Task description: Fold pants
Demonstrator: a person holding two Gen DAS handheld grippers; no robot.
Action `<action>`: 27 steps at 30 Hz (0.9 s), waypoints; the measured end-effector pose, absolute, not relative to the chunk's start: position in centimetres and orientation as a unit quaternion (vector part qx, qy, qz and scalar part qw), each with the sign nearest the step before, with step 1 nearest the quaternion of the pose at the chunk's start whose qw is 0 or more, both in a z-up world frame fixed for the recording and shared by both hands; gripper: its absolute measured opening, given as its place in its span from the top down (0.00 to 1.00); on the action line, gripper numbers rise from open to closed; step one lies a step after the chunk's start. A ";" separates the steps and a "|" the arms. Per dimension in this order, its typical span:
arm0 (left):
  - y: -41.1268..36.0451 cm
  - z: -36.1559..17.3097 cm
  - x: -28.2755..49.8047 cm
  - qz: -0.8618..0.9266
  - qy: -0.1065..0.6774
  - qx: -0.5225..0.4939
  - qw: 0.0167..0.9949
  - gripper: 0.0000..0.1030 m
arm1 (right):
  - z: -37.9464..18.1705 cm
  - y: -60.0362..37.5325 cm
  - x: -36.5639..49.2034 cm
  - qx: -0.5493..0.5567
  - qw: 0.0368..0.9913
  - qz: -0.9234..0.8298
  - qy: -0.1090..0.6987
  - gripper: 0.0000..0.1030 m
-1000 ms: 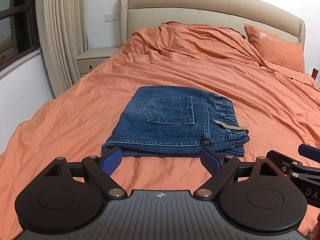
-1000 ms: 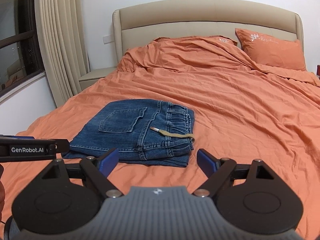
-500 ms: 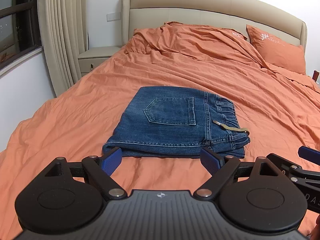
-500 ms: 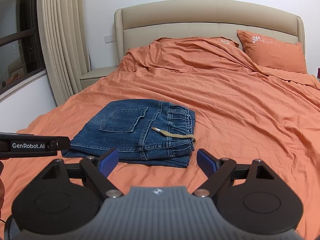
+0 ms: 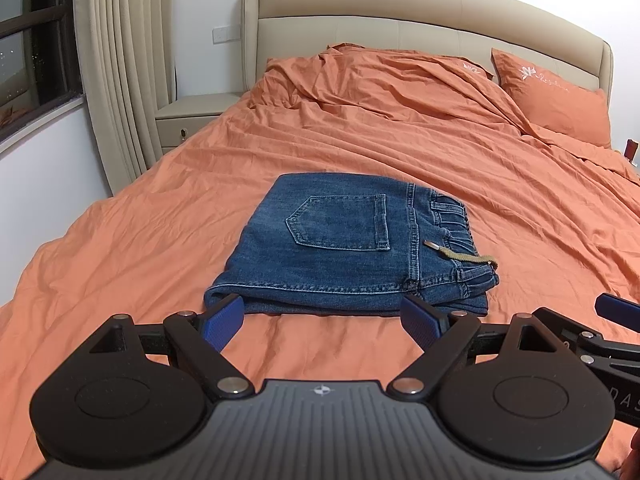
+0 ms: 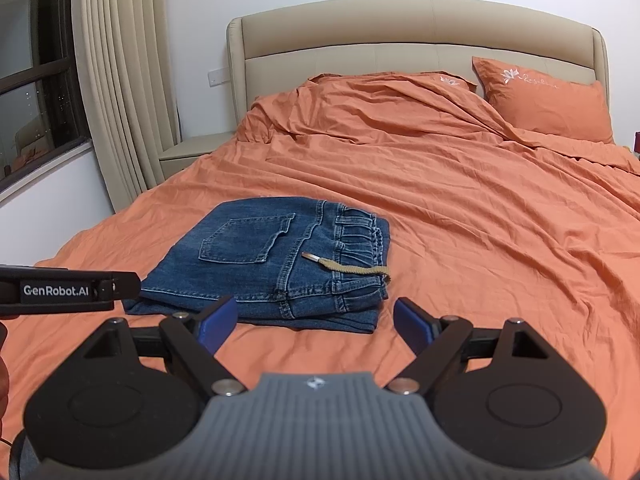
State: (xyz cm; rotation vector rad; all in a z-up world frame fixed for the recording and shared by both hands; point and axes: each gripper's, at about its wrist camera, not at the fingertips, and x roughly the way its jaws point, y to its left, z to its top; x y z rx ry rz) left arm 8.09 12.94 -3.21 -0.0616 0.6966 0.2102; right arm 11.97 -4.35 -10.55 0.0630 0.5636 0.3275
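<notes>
Left gripper (image 5: 322, 320): jaws spread wide, nothing between them, held above the sheet just short of the pants' near edge. Right gripper (image 6: 316, 320): same, wide apart and empty, off the near right corner of the stack.

Pants (image 5: 352, 248) lie on the bed (image 5: 120, 248), toward its near left part and well clear of the edges. They're a compact multi-layer rectangle: back pocket (image 5: 340, 222) up, elastic waistband (image 5: 456, 224) on the right, fold edge on the left. Drawstring (image 5: 464, 254) lies loose across the top by the waistband. Further back: rumpled duvet (image 5: 380, 80), pillow (image 5: 556, 96) at the far right corner, headboard (image 5: 400, 12), nightstand (image 5: 192, 116) and curtain (image 5: 116, 60) on the left.

Judgement: the fold looks done or nearly so; what's left is a tidy-up or release. To do it well:
- keep both tongs clear of the near edge so layers don't get dragged
- near right corner shows lower layers sticking out slightly; if squaring up, nudge from the side, don't pinch the top layer only
- tuck the drawstring in rather than snag it
- lift straight up and back when leaving
</notes>
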 end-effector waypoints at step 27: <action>13.0 -2.5 8.0 0.102 0.337 -0.024 0.936 0.01 | -10.1 -4.0 11.5 0.023 0.949 0.161 0.271 0.21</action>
